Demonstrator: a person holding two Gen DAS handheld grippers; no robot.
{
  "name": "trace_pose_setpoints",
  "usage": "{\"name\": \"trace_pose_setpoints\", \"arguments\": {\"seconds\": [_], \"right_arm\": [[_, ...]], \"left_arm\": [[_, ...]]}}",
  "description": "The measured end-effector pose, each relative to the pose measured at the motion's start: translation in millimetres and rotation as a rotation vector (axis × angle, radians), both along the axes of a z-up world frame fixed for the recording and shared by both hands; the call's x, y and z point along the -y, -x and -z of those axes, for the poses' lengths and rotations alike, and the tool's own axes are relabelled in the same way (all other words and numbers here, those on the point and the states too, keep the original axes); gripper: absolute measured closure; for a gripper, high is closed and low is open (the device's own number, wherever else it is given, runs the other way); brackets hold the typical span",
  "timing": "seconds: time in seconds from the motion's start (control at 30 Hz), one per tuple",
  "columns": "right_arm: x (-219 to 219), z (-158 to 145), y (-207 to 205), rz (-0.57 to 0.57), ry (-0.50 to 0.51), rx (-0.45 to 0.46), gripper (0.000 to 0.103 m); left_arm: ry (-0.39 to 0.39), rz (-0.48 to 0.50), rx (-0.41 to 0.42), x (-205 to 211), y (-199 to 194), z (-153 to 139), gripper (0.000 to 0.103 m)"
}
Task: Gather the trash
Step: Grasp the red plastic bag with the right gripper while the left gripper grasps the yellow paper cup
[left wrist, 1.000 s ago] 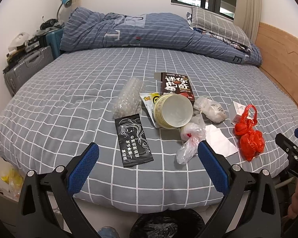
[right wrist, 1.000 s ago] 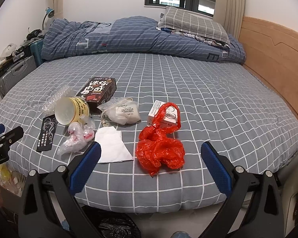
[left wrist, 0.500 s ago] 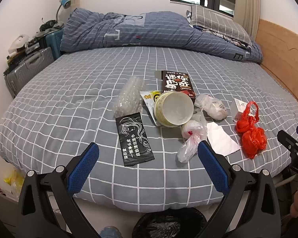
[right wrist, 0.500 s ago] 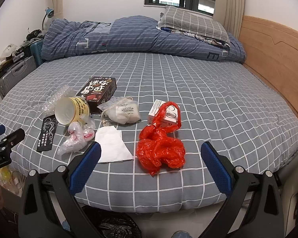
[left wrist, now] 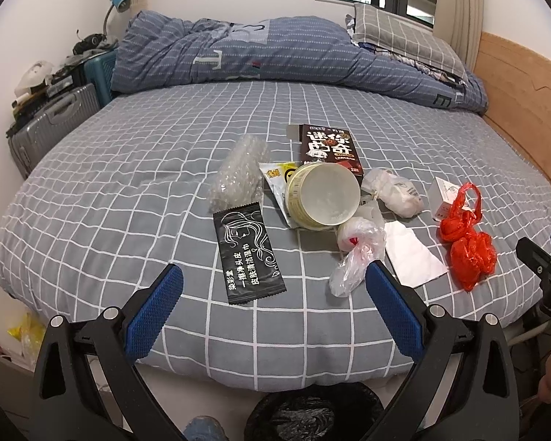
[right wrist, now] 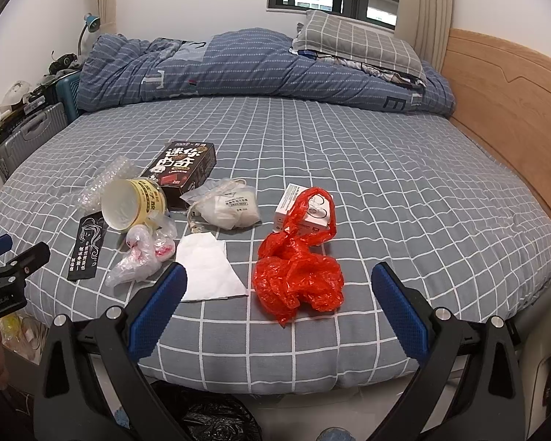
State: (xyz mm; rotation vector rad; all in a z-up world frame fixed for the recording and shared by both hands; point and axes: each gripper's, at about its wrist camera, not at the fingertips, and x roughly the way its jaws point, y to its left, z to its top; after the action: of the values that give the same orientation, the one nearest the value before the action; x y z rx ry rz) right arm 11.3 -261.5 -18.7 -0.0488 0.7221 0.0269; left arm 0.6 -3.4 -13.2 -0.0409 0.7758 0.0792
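Observation:
Trash lies on the grey checked bed [left wrist: 92, 191]: a black wipe packet [left wrist: 248, 255], bubble wrap [left wrist: 238, 172], a tipped yellow cup [left wrist: 325, 196], a dark snack box [left wrist: 327, 147], a clear plastic bag [left wrist: 356, 253], a white tissue [left wrist: 411, 257], a white bag [right wrist: 227, 207], a small white box [right wrist: 303, 207] and a red plastic bag [right wrist: 299, 275]. My left gripper [left wrist: 273, 296] is open and empty, just before the black packet. My right gripper [right wrist: 279, 296] is open and empty, just before the red bag. A black-lined bin [left wrist: 312, 415] stands below the bed edge.
A blue duvet [left wrist: 257, 55] and a pillow [left wrist: 404, 40] lie at the far side. A wooden headboard [right wrist: 503, 110] is on the right. Suitcases [left wrist: 51, 125] and clutter stand at the left wall.
Both grippers have moved slightly closer to the bed. The trash has not moved and both grippers stay open.

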Motion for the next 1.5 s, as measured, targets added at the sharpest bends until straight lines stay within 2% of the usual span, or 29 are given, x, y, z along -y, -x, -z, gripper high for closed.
{"name": "trace_pose_setpoints", "arguments": {"seconds": [0.27, 0.5, 0.7, 1.07, 1.2, 1.33, 1.5], "right_arm": [[1, 6, -13, -0.001, 0.004, -0.014, 0.006], [6, 17, -36, -0.006, 0.003, -0.036, 0.008], [15, 35, -62, 0.008, -0.039, -0.096, 0.011], [16, 67, -89, 0.014, 0.012, -0.16, 0.015], [18, 76, -91, 0.007, -0.014, -0.191, 0.018], [17, 85, -94, 0.008, -0.009, -0.217, 0.023], [16, 94, -97, 0.012, -0.012, -0.246, 0.033]], "left_arm": [[-0.017, 0.008, -0.028, 12, -20, 11, 0.006], [-0.016, 0.006, -0.059, 28, -64, 24, 0.006], [-0.005, 0.001, -0.084, 34, -97, 37, 0.006], [-0.004, 0.005, -0.107, 40, -138, 51, 0.006], [-0.013, 0.001, -0.102, 40, -148, 52, 0.006], [-0.006, 0.01, -0.126, 39, -158, 60, 0.016], [-0.003, 0.025, -0.149, 39, -165, 73, 0.022]]}}
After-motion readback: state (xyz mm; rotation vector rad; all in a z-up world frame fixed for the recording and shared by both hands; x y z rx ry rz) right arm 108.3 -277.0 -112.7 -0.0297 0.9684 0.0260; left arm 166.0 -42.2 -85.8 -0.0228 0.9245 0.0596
